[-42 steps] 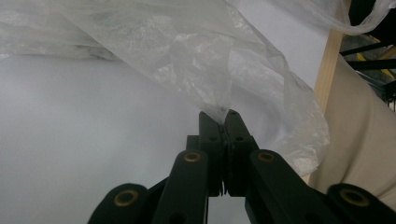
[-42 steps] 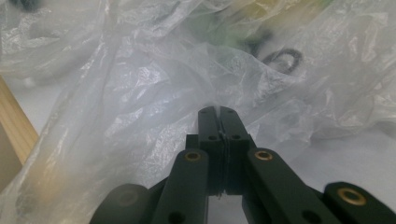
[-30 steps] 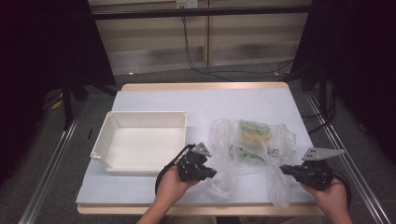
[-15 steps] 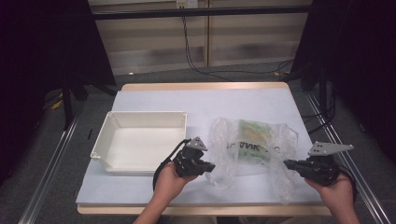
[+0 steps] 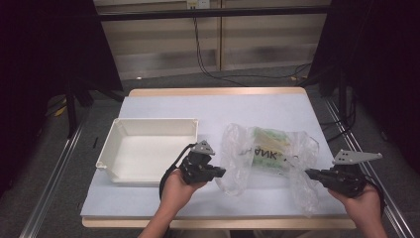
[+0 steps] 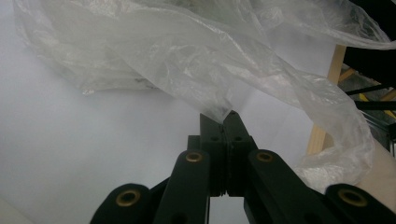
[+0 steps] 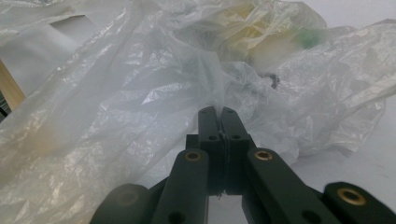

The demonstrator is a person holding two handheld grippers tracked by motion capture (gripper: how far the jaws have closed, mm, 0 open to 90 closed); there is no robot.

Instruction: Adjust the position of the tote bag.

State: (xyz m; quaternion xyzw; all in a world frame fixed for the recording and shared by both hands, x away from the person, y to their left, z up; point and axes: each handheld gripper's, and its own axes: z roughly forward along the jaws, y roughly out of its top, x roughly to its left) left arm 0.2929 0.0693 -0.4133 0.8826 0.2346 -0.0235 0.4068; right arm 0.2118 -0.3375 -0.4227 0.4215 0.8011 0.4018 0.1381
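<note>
- The left gripper (image 6: 227, 116) has its jaws pressed together on a fold of the clear plastic bag (image 6: 196, 60); in the high view that gripper (image 5: 218, 173) sits at the bag's left edge, just right of the white tray (image 5: 148, 128).
- The right gripper (image 7: 218, 112) is likewise clamped on the film, with crumpled plastic bunched around its tips; from above it (image 5: 308, 173) holds the bag's right edge.
- Compared with a second ago, the bag (image 5: 270, 153) looks pulled wider and flatter between the two hands, and the pale green-and-yellow packet (image 5: 270, 148) inside shows more plainly, with dark lettering visible across the film.
- The hands themselves have barely shifted, so the change is mostly in the film spreading.
- The bag lies on the counter (image 5: 213, 106), right of centre, apart from the tray.
- Judged from this, the mouth is being opened up; the packet looks meant for the tray, and it is not yet out.
</note>
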